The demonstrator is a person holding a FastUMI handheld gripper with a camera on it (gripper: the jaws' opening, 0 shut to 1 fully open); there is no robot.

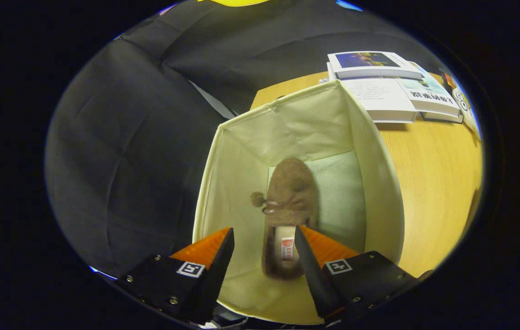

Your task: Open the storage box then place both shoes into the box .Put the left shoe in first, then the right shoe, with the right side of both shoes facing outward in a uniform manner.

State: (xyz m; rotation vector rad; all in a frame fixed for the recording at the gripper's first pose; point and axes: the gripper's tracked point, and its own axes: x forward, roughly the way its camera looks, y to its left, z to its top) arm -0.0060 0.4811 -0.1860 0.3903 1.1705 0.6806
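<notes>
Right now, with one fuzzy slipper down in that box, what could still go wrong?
The gripper hangs open over the brown slipper lying in the cream fabric box. Lifting out carelessly, a finger could snag the slipper's bow or nudge the soft wall. The slipper lies mid-floor, so the second one may have little room.

black gripper (263,238) housings — screws, square markers

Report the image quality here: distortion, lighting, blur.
Gripper view: fisheye bends the storage box walls and the table edge; warm light is even on the table, dimmer inside the box; the brown shoe looks slightly soft; the open gripper fingers are sharp above it, and the books show no strong glare.
</notes>
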